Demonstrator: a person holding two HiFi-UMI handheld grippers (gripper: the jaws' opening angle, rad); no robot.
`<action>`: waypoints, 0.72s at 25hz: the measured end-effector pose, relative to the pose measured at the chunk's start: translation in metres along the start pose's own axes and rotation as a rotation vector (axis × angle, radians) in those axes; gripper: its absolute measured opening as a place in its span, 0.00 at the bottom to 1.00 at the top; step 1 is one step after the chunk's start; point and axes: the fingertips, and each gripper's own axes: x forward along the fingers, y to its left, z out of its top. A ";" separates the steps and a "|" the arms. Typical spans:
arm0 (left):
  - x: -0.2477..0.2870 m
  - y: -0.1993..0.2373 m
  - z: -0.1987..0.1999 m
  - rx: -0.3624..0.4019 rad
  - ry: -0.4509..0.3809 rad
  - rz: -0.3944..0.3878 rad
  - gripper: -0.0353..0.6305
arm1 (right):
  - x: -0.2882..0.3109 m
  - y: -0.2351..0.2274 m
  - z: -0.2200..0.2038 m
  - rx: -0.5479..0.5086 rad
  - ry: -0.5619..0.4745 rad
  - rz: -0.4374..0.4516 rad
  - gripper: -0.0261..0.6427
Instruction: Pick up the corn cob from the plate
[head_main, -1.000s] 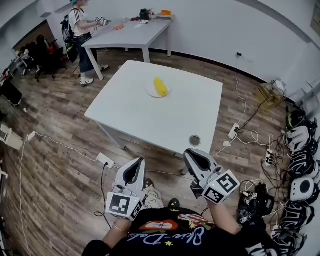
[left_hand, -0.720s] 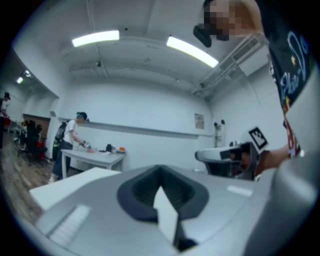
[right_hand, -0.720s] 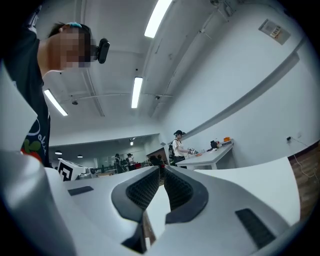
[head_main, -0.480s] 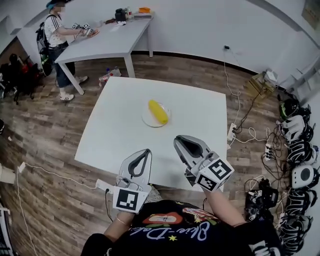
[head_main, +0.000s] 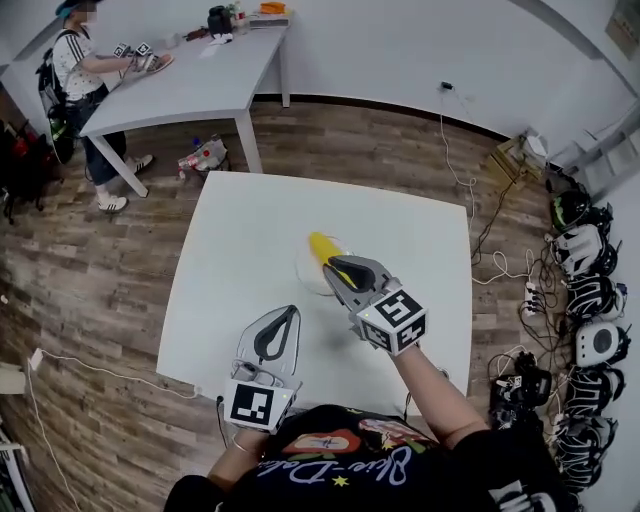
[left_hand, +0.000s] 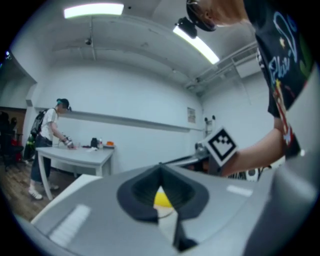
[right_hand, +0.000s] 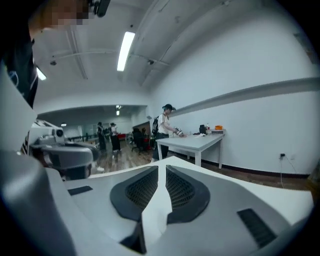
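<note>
A yellow corn cob lies on a small white plate in the middle of the white table. My right gripper hangs over the near side of the plate, its tips at the cob's near end, hiding part of it. Its jaws are shut with nothing between them in the right gripper view. My left gripper hovers over the table, short and left of the plate. It is shut and empty; through the hollow behind its tips the corn cob shows ahead.
A second table stands at the back left, where a person works with grippers. Bottles lie on the floor beside it. Cables and a row of headsets line the right wall.
Both grippers have travelled forward from beyond the table's near edge to over the table. The right one now reaches the plate; the left trails behind. Both stay shut.
</note>
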 end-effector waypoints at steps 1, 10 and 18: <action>0.000 0.006 -0.002 -0.007 0.008 0.012 0.03 | 0.016 -0.007 -0.008 -0.020 0.050 0.007 0.09; -0.005 0.046 -0.017 -0.071 0.036 0.060 0.03 | 0.086 -0.066 -0.099 -0.005 0.413 -0.026 0.41; -0.007 0.055 -0.014 -0.114 0.024 0.079 0.03 | 0.101 -0.074 -0.135 -0.032 0.583 -0.024 0.43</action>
